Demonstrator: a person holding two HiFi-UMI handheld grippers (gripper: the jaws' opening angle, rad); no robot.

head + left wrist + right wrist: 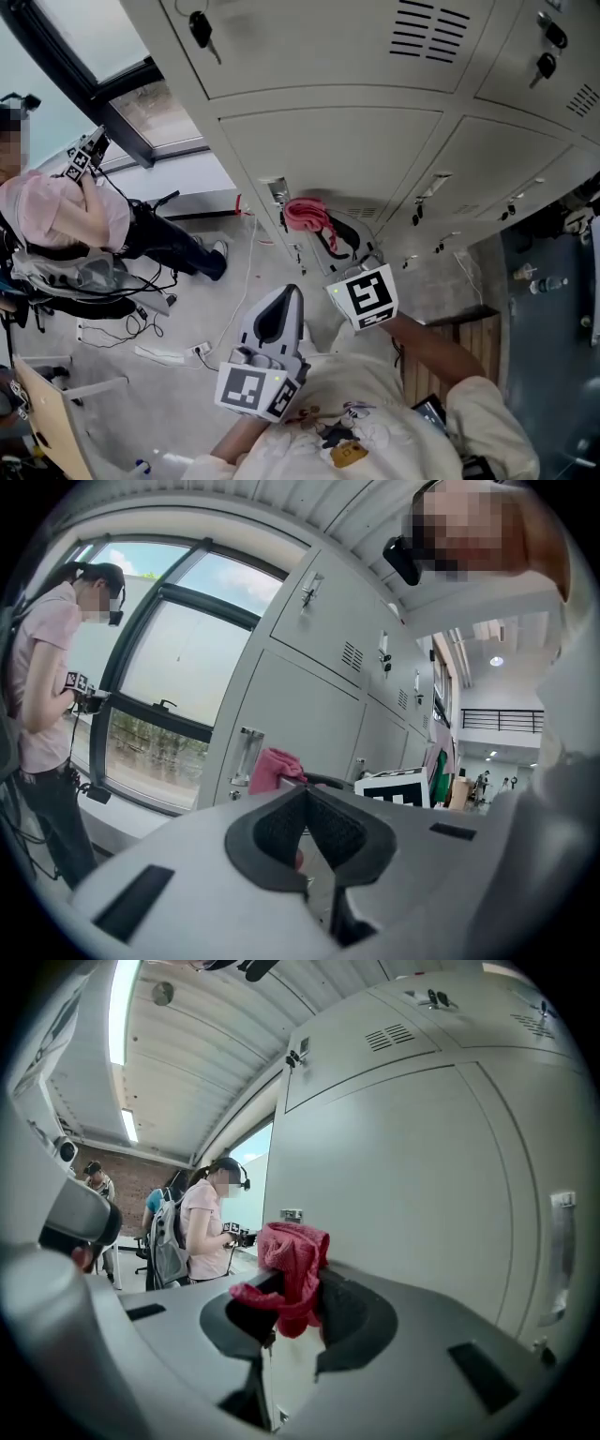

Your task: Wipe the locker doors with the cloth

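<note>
I look down on the grey floor [187, 300]. A white power strip [167, 354] lies on it, and a white cable [240, 281] runs across toward the foot of the lockers [356, 141]. Black cables [117, 330] tangle beside a standing person's dark shoe [217, 262]. A slatted wooden board [464, 342] lies at the right.

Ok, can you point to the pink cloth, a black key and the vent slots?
cloth [294, 1244]: right gripper view, on its bunched upper part.
key [200, 28]: head view, on its black head, near the picture's top left.
vent slots [429, 30]: head view, on the middle of the slots.
</note>
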